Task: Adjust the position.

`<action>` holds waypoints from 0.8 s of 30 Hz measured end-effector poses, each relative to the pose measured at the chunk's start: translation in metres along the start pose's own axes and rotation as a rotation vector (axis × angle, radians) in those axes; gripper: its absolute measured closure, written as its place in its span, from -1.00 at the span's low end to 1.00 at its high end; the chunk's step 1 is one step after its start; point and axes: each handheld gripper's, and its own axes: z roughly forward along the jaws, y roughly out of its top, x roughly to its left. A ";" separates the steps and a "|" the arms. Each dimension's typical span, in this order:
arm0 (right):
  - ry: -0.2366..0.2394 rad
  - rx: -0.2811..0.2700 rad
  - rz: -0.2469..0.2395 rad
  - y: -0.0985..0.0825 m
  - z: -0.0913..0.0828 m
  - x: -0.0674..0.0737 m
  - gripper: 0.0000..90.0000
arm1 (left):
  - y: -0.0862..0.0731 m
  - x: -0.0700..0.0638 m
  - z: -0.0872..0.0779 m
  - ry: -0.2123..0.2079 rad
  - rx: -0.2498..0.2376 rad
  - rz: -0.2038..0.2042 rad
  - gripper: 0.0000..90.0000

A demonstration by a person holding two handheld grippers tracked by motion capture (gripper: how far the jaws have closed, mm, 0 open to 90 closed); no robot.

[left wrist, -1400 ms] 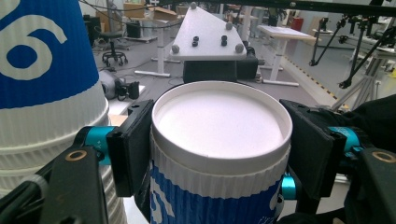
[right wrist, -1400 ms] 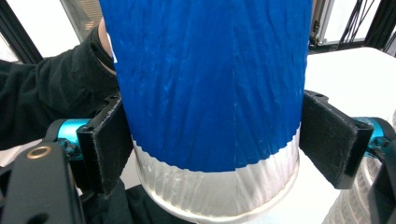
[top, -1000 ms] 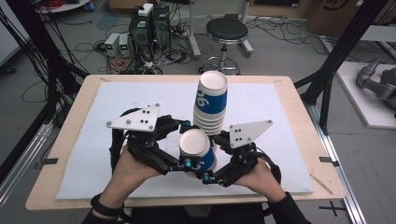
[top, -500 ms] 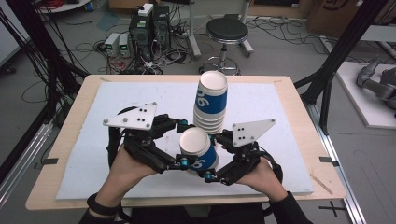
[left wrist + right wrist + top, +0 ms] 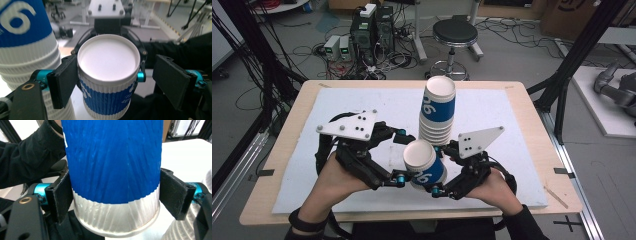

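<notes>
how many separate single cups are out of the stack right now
1. The single cup sits tilted between the left gripper and right gripper, in front of the stack of cups; the stack's own count can't be told.

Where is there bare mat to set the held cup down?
Free: the mat right of the cup stack, and its far-left part beyond the left gripper. Crowded: the near middle, where both grippers flank the single cup before the stack.

cup stack (image 5: 437, 112) blocking at 12 o'clock just behind held cup (image 5: 424, 165), bare white mat (image 5: 522, 130) open at 3 and 9 o'clock
</notes>
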 end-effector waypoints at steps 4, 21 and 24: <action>0.002 0.017 -0.003 0.001 0.003 0.001 -0.55 | 0.001 0.000 0.003 -0.005 0.030 -0.004 -0.54; -0.006 0.066 -0.006 0.000 0.008 0.002 -0.55 | -0.003 0.002 0.015 0.014 0.114 0.007 -0.36; -0.007 0.054 -0.014 0.001 0.006 0.002 -0.56 | -0.004 0.003 0.013 0.005 0.094 0.010 -0.36</action>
